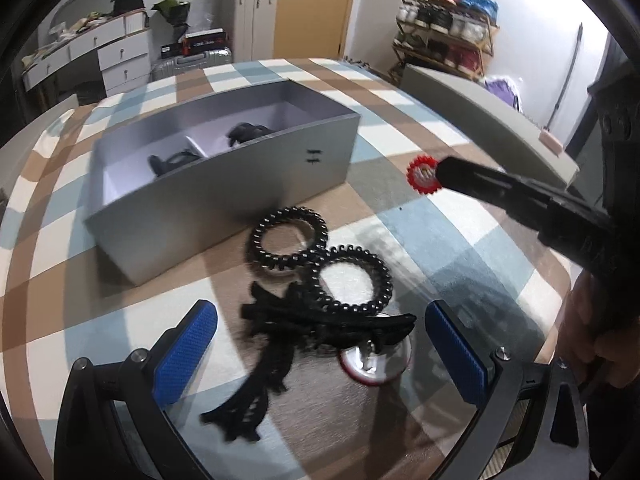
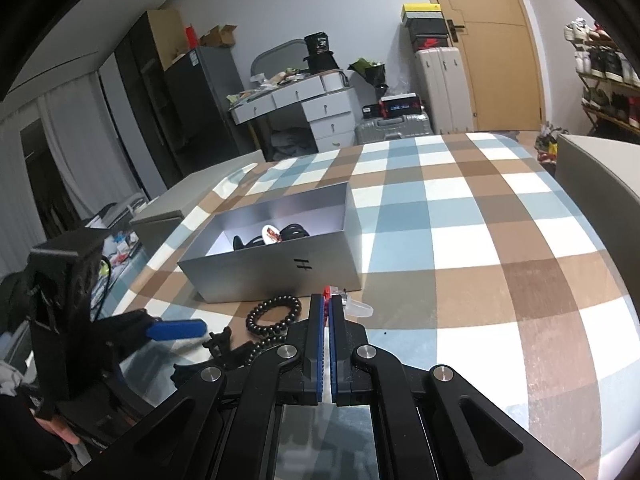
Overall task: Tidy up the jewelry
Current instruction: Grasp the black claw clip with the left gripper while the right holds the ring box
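Observation:
A grey open box (image 1: 224, 184) with white dividers sits on the checked cloth and holds dark items; it also shows in the right wrist view (image 2: 280, 268). In front of it lie two black spiral hair ties (image 1: 286, 244), a black fringed clip (image 1: 320, 322) and a red-rimmed round piece (image 1: 376, 364). My left gripper (image 1: 320, 352) is open, low over the clip, its blue pads on either side. My right gripper (image 2: 330, 300) is shut on a small red frilly ornament (image 1: 422, 174), held above the table to the right of the box. A black bead bracelet (image 2: 274, 314) lies under it.
The table (image 2: 460, 240) has a blue, brown and white checked cloth. A grey lid or board (image 1: 480, 120) leans at the right edge. A clear plastic piece (image 2: 358, 308) lies by the box. Drawers, suitcases and a shoe rack stand behind.

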A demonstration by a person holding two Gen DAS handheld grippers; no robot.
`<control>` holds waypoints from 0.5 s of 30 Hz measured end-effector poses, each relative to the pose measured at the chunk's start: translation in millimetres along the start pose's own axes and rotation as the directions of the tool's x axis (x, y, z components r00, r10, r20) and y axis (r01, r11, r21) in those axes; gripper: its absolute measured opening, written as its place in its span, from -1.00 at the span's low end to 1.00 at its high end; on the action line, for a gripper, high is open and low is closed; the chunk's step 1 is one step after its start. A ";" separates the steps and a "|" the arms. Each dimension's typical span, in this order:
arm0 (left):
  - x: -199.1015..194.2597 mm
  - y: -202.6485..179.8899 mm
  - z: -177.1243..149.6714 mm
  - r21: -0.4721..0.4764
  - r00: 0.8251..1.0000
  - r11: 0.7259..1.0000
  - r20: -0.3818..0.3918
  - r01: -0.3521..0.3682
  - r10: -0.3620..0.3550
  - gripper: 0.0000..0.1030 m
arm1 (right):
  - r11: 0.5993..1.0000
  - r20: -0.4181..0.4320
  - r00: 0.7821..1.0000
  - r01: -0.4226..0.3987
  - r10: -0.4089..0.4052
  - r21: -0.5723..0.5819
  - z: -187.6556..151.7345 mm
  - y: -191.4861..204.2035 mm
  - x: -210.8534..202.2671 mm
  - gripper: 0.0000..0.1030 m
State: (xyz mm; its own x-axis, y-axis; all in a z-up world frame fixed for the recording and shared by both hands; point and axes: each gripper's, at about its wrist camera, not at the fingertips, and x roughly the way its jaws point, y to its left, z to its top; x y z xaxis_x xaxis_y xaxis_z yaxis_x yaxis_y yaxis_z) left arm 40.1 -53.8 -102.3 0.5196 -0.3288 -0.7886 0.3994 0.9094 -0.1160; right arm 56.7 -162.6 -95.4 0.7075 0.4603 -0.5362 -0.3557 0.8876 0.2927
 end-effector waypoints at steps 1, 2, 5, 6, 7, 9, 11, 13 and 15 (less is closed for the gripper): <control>3.1 -2.2 0.5 0.005 1.000 1.000 -0.014 -0.018 0.018 0.97 | 1.000 0.001 1.000 -0.004 0.004 0.002 -0.3 -1.1 -0.3 -0.97; 4.9 -4.4 0.6 0.010 0.999 1.000 -0.023 -0.029 0.029 0.97 | 1.000 0.003 1.000 -0.007 0.007 0.003 -0.3 -1.4 -0.6 -0.97; 9.8 -10.3 -0.5 0.030 0.998 0.998 -0.041 -0.055 0.056 0.97 | 1.000 0.008 1.000 -0.016 0.016 0.006 -1.0 -2.9 -1.3 -0.97; 11.1 -10.7 -1.1 0.035 0.997 0.997 -0.045 -0.062 0.063 0.97 | 1.000 0.010 1.000 -0.017 0.017 0.007 -1.4 -2.7 -1.6 -0.97; 12.1 -11.1 -1.5 0.040 0.996 0.997 -0.048 -0.070 0.072 0.97 | 1.000 0.012 1.000 -0.018 0.018 0.009 -2.0 -3.4 -2.0 -0.97; 10.8 -11.2 -3.0 0.044 0.996 0.996 -0.039 -0.075 0.077 0.97 | 1.000 0.013 1.000 -0.022 0.022 0.012 -2.6 -4.6 -2.2 -0.97; 8.5 -11.9 -4.5 0.052 0.996 0.995 -0.026 -0.081 0.082 0.97 | 1.000 0.015 1.000 -0.025 0.025 0.015 -3.3 -6.0 -2.7 -0.97; 5.1 -12.9 -5.8 0.061 0.997 0.995 -0.009 -0.081 0.082 0.96 | 0.999 0.015 0.999 -0.029 0.029 0.021 -4.1 -7.7 -3.0 -0.97; 2.1 -13.7 -6.4 0.063 0.997 0.995 0.004 -0.082 0.082 0.87 | 0.999 0.015 0.999 -0.030 0.030 0.023 -4.9 -8.4 -3.4 -0.97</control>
State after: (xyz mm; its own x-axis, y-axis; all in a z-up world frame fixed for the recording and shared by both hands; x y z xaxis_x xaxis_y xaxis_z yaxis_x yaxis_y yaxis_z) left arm 30.9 -65.3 -106.3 0.5539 -0.2542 -0.7928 0.4024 0.9154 -0.0124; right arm 54.3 -171.5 -99.9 0.7057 0.4862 -0.5153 -0.3627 0.8727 0.3268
